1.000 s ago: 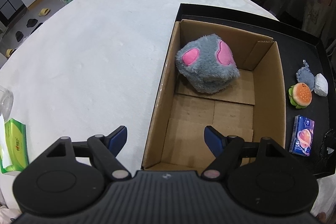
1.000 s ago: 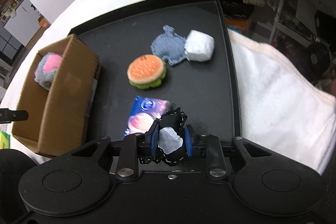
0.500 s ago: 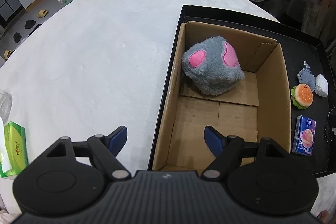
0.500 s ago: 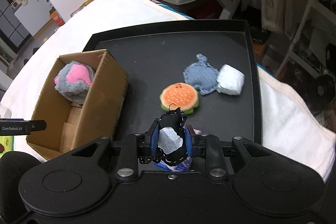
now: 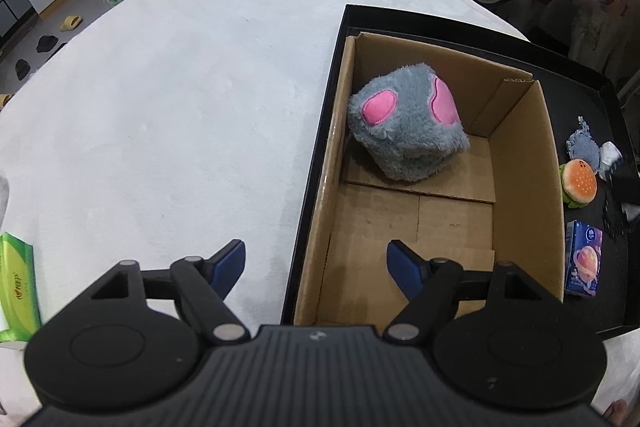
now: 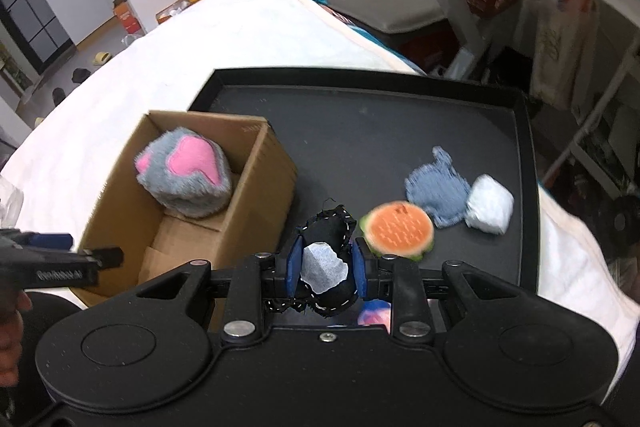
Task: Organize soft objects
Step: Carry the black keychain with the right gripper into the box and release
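Right gripper (image 6: 325, 269) clamped on a small black pouch (image 6: 328, 227) with white stitching and a white patch, held up over the black tray (image 6: 360, 131), just right of the box (image 6: 256, 187). Left gripper (image 5: 316, 259) wide, jaws closing with nothing between them, straddling the box's near left wall (image 5: 320, 227): one blue tip over the white cloth (image 5: 160, 107), the other over the box floor. Box standing on the left part of the tray, open at the top, with one thing in it: a grey plush (image 5: 404, 131) with pink patches, lying at the far end; near end bare cardboard. On the tray to the right of the box, loose: a burger plush (image 6: 398, 229), a blue denim piece (image 6: 436, 193) touching a white cushion (image 6: 490, 203), and a blue carton (image 5: 583, 259) nearest the camera. From the left wrist: whole box floor and the carton in full, plus a green packet (image 5: 16, 287) on the cloth at far left; right gripper there only a dark blur at the right edge over the tray. From the right wrist: pouch and grip plain, carton almost hidden behind the gripper with only a pink-and-blue corner showing, box seen from its right side so the near floor partly hidden, and left gripper's tip at the left edge with part of a hand (image 6: 10, 339) below it.
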Available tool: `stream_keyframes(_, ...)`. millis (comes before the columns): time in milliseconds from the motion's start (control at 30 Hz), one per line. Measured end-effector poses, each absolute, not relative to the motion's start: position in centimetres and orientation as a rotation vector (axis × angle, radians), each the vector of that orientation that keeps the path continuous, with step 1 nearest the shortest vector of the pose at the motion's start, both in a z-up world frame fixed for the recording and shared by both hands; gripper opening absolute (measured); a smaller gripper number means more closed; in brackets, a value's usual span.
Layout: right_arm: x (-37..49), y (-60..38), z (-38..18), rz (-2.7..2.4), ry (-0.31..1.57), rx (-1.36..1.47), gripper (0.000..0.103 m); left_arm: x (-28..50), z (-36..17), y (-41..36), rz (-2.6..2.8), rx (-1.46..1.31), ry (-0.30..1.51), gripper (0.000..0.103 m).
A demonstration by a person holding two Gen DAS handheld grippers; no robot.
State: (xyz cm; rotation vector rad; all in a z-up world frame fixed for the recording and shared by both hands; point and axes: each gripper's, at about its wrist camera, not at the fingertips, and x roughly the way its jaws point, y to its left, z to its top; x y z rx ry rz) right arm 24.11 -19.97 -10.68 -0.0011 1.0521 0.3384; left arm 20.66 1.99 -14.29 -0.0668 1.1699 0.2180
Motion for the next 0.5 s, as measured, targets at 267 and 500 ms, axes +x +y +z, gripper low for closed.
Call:
stream_keyframes(267,25.4,-16.3,-9.3,0.373,1.019,-0.049,0.027,20.4,-15.1,2.9,0.199,-0.098,1.161,0.065)
stream_keyframes(500,26.3,-13.1,-9.0,0.397,1.011,-0.101,0.029,20.4,-15.8,4.2,0.208,-0.171,1.159,0.037)
